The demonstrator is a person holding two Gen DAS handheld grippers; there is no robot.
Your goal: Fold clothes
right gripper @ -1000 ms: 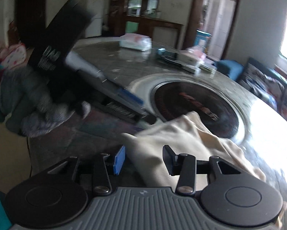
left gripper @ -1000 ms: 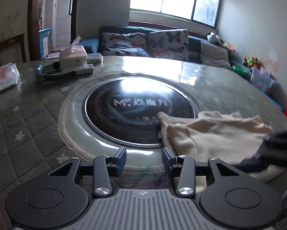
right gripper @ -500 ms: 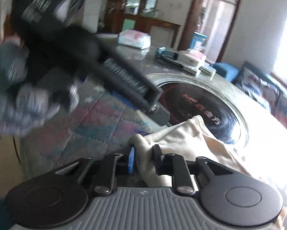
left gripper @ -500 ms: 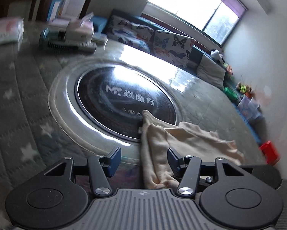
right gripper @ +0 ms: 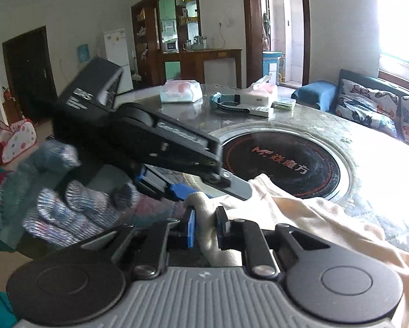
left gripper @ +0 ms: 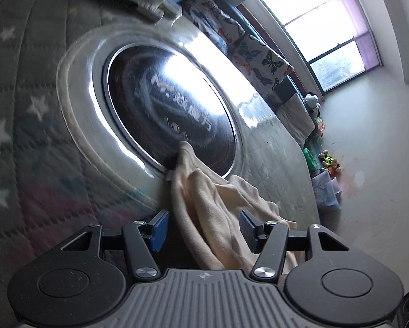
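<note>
Lying rumpled on the round table [right gripper: 373, 169], the cream garment [left gripper: 212, 213] runs lengthwise from the black center disc [left gripper: 171, 109] toward the near edge. Right gripper [right gripper: 206, 228] pinches its near corner; left gripper [left gripper: 203, 229] straddles a fold, jaws wide.

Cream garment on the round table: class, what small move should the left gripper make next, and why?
Probably close the left gripper on the cream garment. Its jaws stand open with a bunched fold of the cloth lying between them, while the right gripper is already shut on another edge. With both ends held, the garment could be lifted off the table and spread for folding.
</note>
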